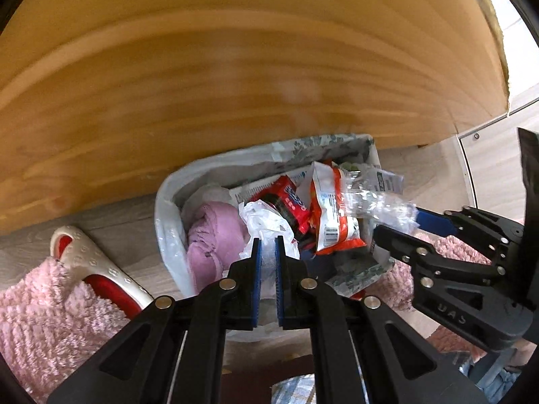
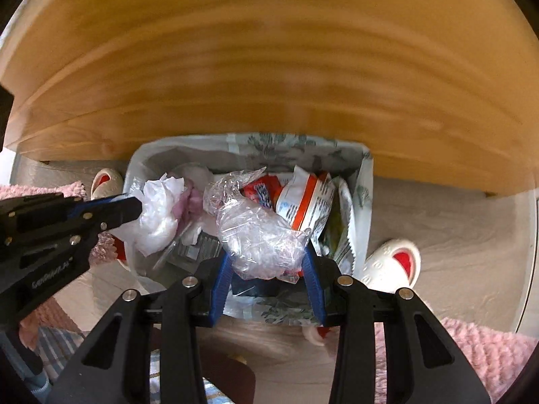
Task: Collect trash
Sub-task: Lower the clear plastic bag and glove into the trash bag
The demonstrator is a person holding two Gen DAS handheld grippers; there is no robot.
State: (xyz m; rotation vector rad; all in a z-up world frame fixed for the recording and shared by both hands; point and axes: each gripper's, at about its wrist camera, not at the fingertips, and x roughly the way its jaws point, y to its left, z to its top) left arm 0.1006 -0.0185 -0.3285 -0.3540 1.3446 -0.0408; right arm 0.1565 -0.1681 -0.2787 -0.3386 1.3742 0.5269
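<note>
Landmark: I take the lined trash bin (image 2: 365, 181) under the wooden table (image 2: 269, 50) as my reference.
Left gripper (image 1: 268, 245): I see its jaws pinched tight on a crumpled white plastic bag (image 1: 266, 225), held over the bin's left half.
Right gripper (image 2: 269, 259): my jaws stand part-way closed, clamped on a crumpled clear plastic wad (image 2: 259, 235) above the bin's middle.
Bin contents: orange-and-white snack wrapper (image 2: 303, 202), red packet (image 1: 293, 202), pink cloth (image 1: 215, 235).
Beside the bin: a white-and-red slipper (image 2: 397, 262) on each side, pink rug (image 1: 43, 316) near.
</note>
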